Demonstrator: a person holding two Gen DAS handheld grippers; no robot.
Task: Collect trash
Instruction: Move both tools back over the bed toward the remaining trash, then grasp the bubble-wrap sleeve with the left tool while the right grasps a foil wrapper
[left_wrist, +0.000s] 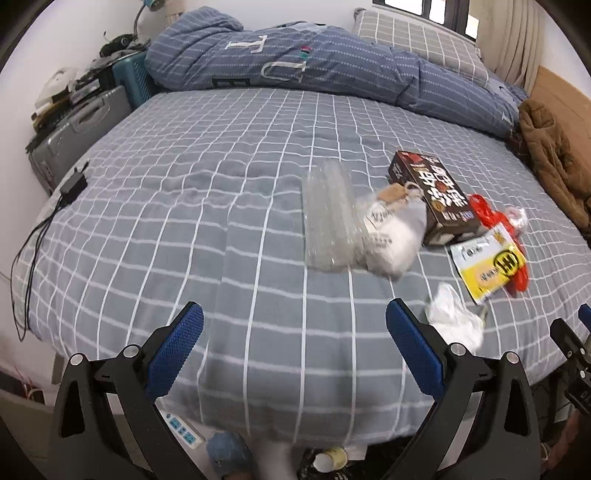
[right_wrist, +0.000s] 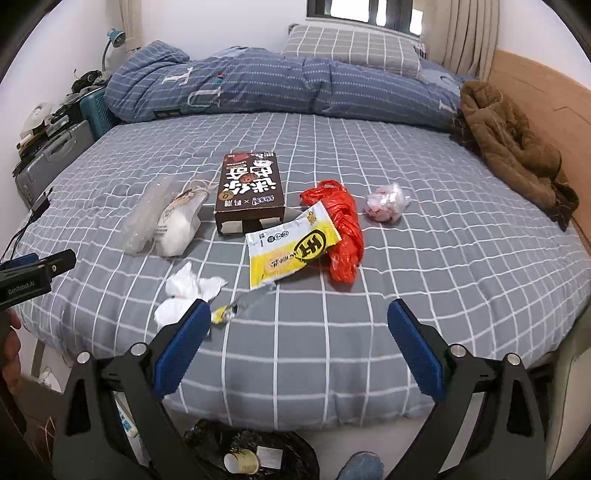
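Trash lies on the grey checked bed (right_wrist: 424, 258): a brown carton (right_wrist: 249, 194) (left_wrist: 432, 197), a yellow snack wrapper (right_wrist: 291, 251) (left_wrist: 487, 264), a red plastic bag (right_wrist: 341, 229), a small clear wad (right_wrist: 386, 203), a white pouch (right_wrist: 177, 225) (left_wrist: 388, 236) beside a clear bubble sleeve (right_wrist: 147, 216) (left_wrist: 327, 216), crumpled white tissue (right_wrist: 188, 293) (left_wrist: 454, 317) and a small foil scrap (right_wrist: 242, 306). My left gripper (left_wrist: 293, 341) is open and empty over the bed's near edge. My right gripper (right_wrist: 295, 339) is open and empty, its left finger (right_wrist: 181, 345) by the tissue.
A black trash bag (right_wrist: 255, 454) holding a paper cup (right_wrist: 242, 461) sits on the floor below the bed edge. A blue duvet (right_wrist: 258, 88), a pillow and a brown coat (right_wrist: 509, 144) lie at the far side. A suitcase (left_wrist: 74, 129) and charger cable (left_wrist: 70, 184) are at the left.
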